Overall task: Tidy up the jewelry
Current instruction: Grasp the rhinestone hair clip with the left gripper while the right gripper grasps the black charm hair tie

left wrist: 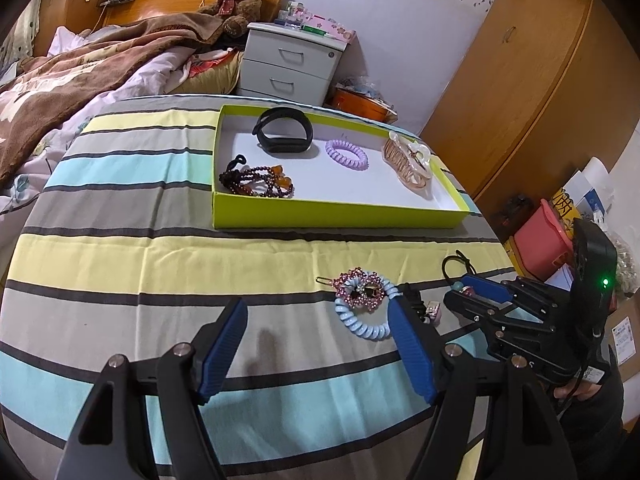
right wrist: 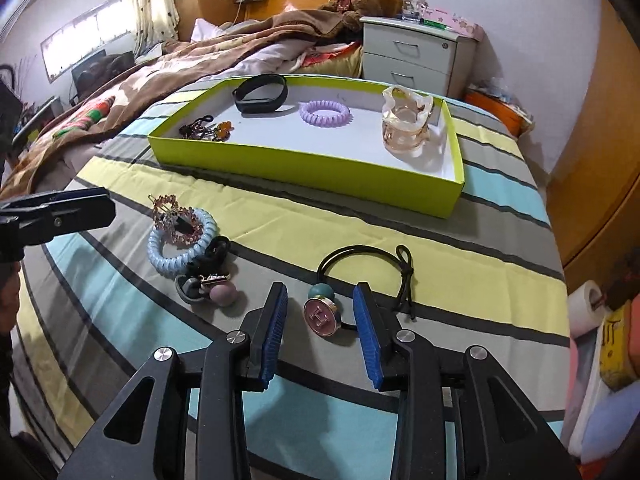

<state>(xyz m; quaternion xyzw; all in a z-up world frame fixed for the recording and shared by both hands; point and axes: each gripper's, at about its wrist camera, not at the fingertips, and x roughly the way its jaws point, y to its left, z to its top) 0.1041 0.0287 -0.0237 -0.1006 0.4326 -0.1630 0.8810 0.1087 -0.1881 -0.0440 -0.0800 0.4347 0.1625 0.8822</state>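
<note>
Right gripper point(right wrist: 320, 320) is low over the striped bedspread point(right wrist: 460, 264), jaws roughly half open, straddling the pink disc charm point(right wrist: 320, 317) of the black hair tie point(right wrist: 362, 264). Nothing gripped yet; can't tell if the pads touch it. The teal bead point(right wrist: 321, 292) sits just ahead of the disc, and the elastic loop runs forward and right, knot at the far right. So the tie's long axis runs along the fingers and away, charm end nearest. My read: close on the charm, loop trails.

Left gripper point(left wrist: 316, 316) is wide open, holding nothing, hovering to the left. Its right finger point(left wrist: 412, 354) is just beside the light-blue coil tie point(left wrist: 366, 314), which has the pink rhinestone clip point(left wrist: 360, 288) lying on it. A second dark tie with a mauve ball point(right wrist: 224, 294) lies between the two grippers.

Right arm is clearly nearer the black tie; left is nearer the coil pile.

Farther back: green tray point(right wrist: 304, 160), well apart from the loose items, straight ahead. In it: black band point(right wrist: 260, 94), purple coil point(right wrist: 325, 112), clear claw clip point(right wrist: 406, 122), beaded bracelet point(left wrist: 256, 182). Plenty of bare floor mid-tray.
</note>
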